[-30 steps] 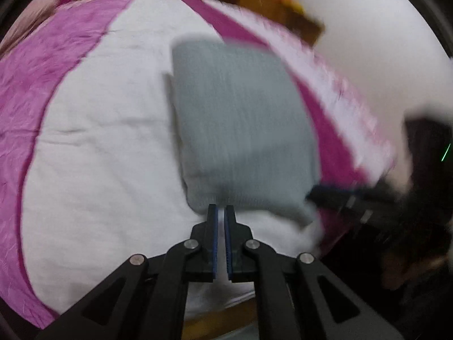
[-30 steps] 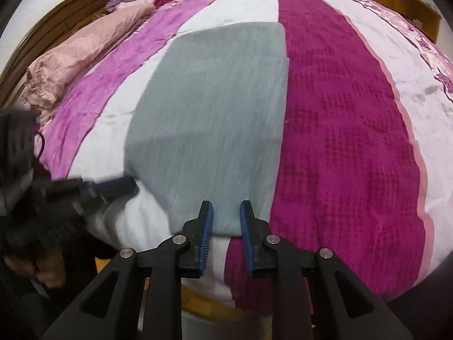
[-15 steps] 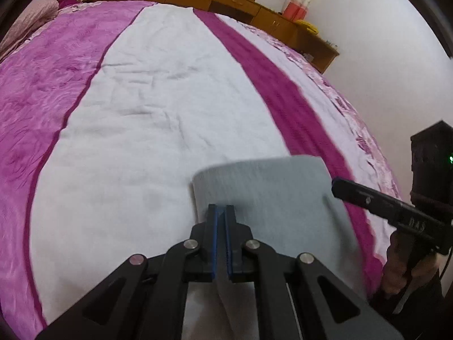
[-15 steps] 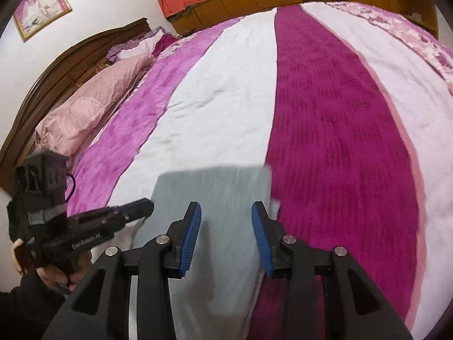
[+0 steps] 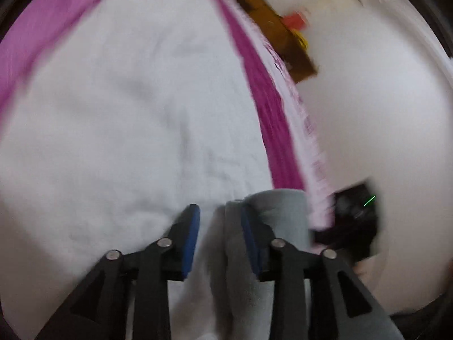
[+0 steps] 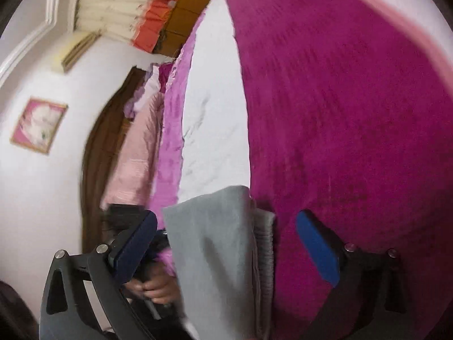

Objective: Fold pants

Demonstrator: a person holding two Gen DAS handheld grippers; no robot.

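Right wrist view: folded grey pants lie on the bed between the opening, untouching pads of the right gripper; left gripper, likewise opening, beside the pants.

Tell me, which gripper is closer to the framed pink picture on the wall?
Left. The picture hangs beyond the bed's left side, where the left gripper is; the right gripper straddles the gray pants farther over.

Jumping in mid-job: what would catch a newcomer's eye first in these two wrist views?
The folded grey pants lie at the near edge of the bed, between the right gripper, whose jaws are opening wide and clear of the cloth. Behind them runs the bedspread's deep magenta stripe. The left gripper is opening too, at the pants' left edge.
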